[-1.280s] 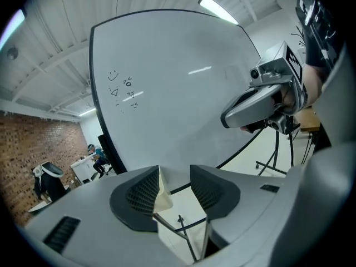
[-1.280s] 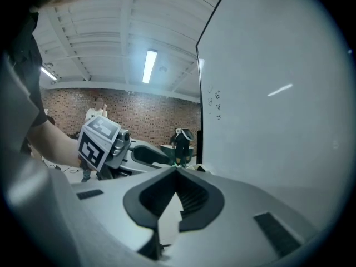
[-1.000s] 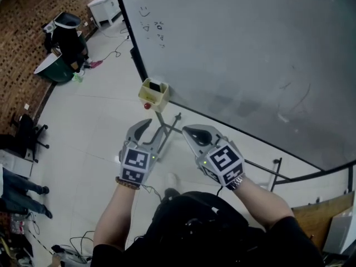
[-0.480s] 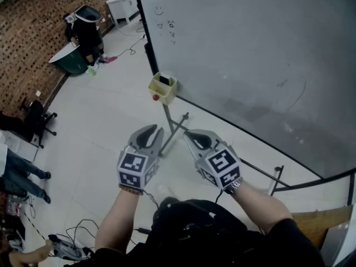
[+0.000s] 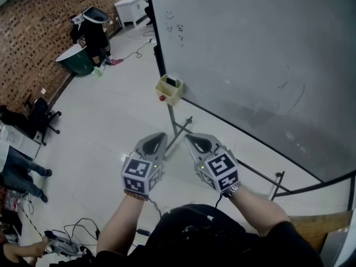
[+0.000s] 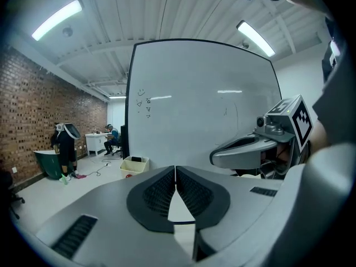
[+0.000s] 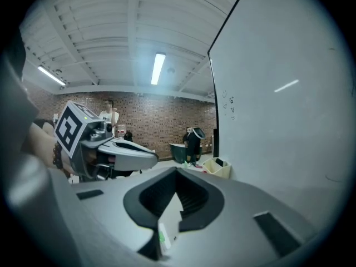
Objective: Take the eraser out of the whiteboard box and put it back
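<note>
Eraser [image 5: 171, 82] is lying as a dark block inside the pale yellow box [image 5: 167, 94], which is hanging at the lower left corner of the whiteboard [image 5: 267, 49]. The left hand-held gripper [image 5: 161, 136] has just been closing, its jaws now meeting on nothing. The right hand-held gripper [image 5: 188, 137] is hovering beside it, jaws together and empty, both well apart from the box.

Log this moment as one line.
left gripper: jaws just closed, empty | right gripper: shut, empty | eraser: in whiteboard box | grippers: apart from box
</note>
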`<act>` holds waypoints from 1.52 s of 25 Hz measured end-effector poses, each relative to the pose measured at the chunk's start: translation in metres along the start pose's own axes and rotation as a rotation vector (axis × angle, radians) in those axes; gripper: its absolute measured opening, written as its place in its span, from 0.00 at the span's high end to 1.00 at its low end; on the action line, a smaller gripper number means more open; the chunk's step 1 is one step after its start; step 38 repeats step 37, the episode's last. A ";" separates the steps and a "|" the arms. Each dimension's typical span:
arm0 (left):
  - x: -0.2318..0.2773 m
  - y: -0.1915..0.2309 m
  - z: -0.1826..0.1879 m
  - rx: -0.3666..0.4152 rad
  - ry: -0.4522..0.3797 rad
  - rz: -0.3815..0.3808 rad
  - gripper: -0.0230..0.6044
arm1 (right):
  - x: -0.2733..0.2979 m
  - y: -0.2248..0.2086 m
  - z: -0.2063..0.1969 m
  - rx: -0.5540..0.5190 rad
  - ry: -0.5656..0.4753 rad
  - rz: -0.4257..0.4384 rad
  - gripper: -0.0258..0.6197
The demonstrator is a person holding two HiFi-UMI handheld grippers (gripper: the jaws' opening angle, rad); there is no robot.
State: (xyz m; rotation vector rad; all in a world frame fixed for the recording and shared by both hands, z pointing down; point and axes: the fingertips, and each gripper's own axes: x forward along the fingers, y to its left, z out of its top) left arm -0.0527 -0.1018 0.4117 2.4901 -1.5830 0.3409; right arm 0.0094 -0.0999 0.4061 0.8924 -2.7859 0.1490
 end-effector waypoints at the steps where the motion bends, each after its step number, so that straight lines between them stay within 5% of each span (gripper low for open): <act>1: -0.002 0.000 0.000 -0.004 0.000 -0.001 0.96 | 0.000 0.002 0.001 0.000 -0.001 -0.003 0.92; 38: -0.041 0.024 -0.007 0.015 0.008 -0.092 0.96 | 0.014 0.048 0.017 -0.037 0.025 -0.135 0.92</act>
